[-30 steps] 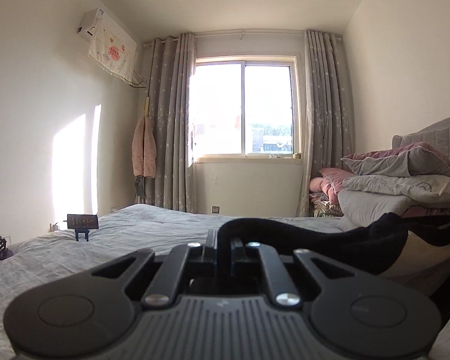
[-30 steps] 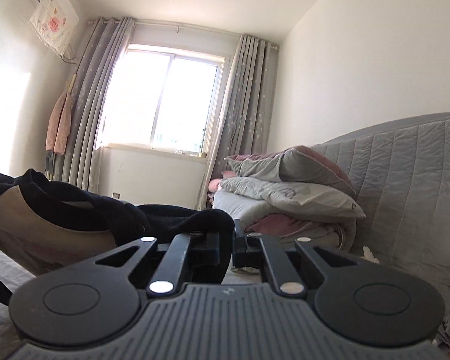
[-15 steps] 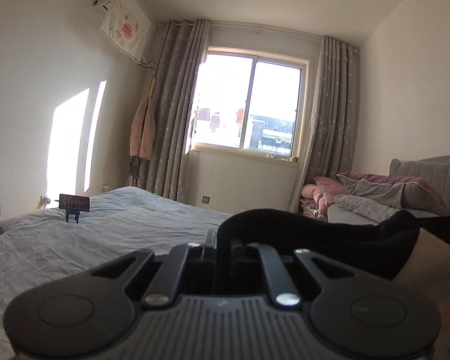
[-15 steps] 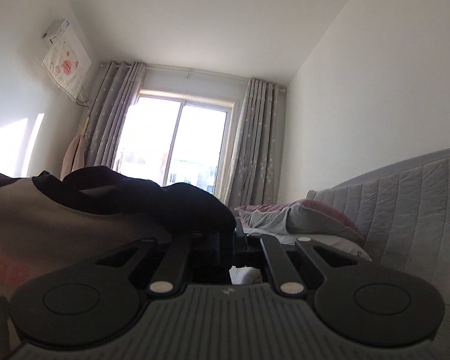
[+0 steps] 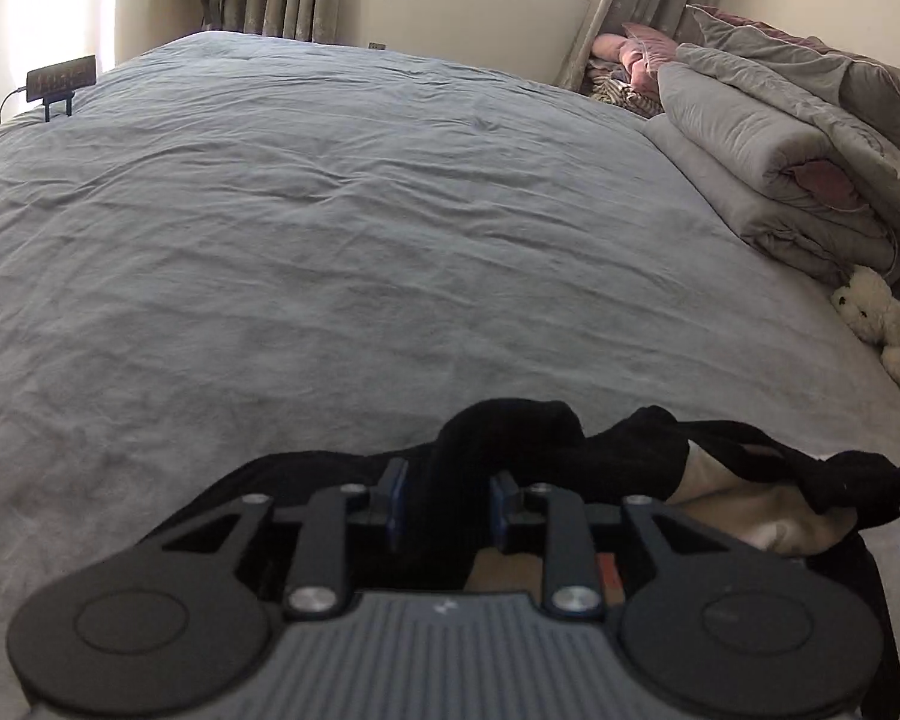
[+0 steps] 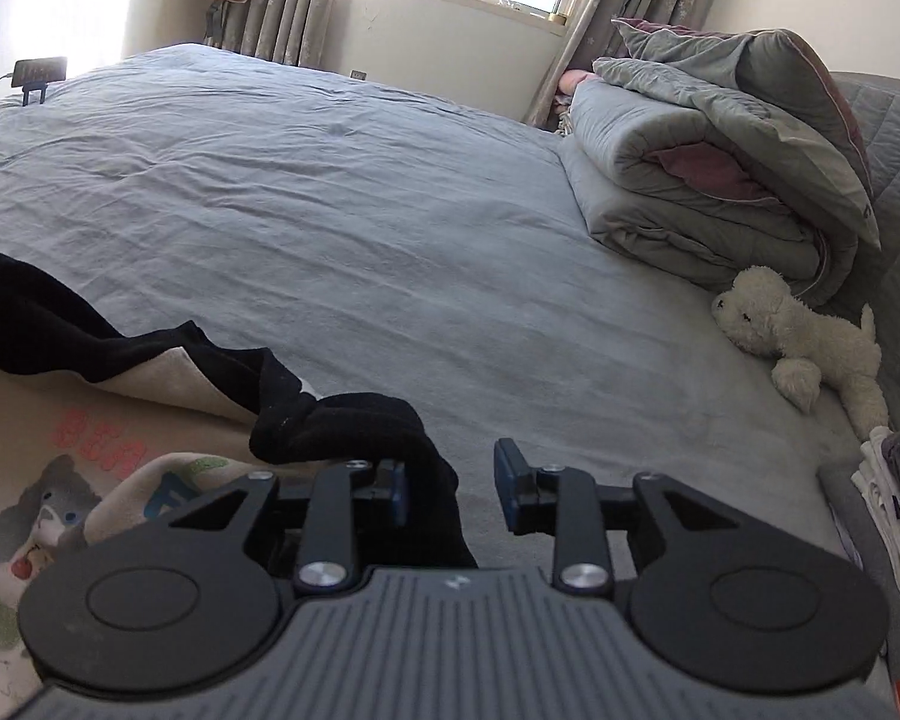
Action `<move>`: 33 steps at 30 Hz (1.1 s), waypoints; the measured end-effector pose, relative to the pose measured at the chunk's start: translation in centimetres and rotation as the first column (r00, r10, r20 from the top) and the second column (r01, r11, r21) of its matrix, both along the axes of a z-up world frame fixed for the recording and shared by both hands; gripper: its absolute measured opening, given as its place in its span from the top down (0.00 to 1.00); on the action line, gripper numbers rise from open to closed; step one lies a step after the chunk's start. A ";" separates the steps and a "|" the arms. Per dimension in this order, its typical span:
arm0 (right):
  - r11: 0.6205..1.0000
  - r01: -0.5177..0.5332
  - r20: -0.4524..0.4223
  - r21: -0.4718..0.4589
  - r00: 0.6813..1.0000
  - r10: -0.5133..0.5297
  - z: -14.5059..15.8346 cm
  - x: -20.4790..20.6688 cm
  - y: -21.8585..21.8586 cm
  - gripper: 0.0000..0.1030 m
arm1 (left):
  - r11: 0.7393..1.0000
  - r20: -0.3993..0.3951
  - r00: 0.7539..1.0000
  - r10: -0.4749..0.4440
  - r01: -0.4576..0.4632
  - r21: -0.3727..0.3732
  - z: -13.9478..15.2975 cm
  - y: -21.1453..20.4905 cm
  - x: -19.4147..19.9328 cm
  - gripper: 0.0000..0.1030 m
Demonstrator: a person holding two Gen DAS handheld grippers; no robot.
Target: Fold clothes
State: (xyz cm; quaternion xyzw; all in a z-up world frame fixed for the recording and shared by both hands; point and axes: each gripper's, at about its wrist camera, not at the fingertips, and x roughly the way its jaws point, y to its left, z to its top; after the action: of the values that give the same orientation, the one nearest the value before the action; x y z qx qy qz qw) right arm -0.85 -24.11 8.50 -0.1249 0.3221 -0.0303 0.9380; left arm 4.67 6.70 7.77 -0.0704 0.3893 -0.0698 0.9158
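Your left gripper (image 5: 444, 507) sits low in the frame with its jaws parted; they have just been opening, and a black fold of the garment (image 5: 510, 438) still humps up between the blue pads, though the pads no longer squeeze it. From there the black and beige cloth trails off to the lower right of the left wrist view, lying on the grey bed sheet (image 5: 360, 240).

Your right gripper (image 6: 450, 492) has its jaws spread too, also just opened. The black cuff of the garment (image 6: 360, 420) lies against the left pad only (there is bare sheet between it and the right pad). The rest of the garment spreads across the lower left of the right wrist view, its beige front showing red letters and a cartoon bear.

In the right of that view a white plush toy (image 6: 810, 336) lies on the sheet, just below the folded grey quilts (image 6: 690, 180). A small dark device on a stand (image 6: 39, 72) stands at the upper left edge of the bed.
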 end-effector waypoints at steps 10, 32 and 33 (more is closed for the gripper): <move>0.999 -0.015 -0.082 0.053 0.996 0.019 -2.0 -1.3 -3.2 0.41 | 0.997 -0.010 0.999 -0.041 0.042 0.067 -0.9 -0.3 1.7 0.26; 0.999 -0.034 -0.045 0.038 0.998 0.036 -3.3 2.0 -0.7 0.90 | 0.985 -0.040 0.988 0.146 -0.149 -0.084 -1.1 2.8 2.7 0.95; 0.999 -0.018 -0.006 0.029 1.000 0.018 -2.7 2.0 -0.9 0.93 | 0.981 -0.020 0.986 0.163 -0.164 -0.100 -0.6 3.3 2.5 0.95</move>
State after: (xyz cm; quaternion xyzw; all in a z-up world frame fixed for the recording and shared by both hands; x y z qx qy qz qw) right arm 1.12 -25.01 5.76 -0.1141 0.3241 -0.0167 0.9390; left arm 7.15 10.04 7.16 -0.1492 0.3836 -0.0135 0.9113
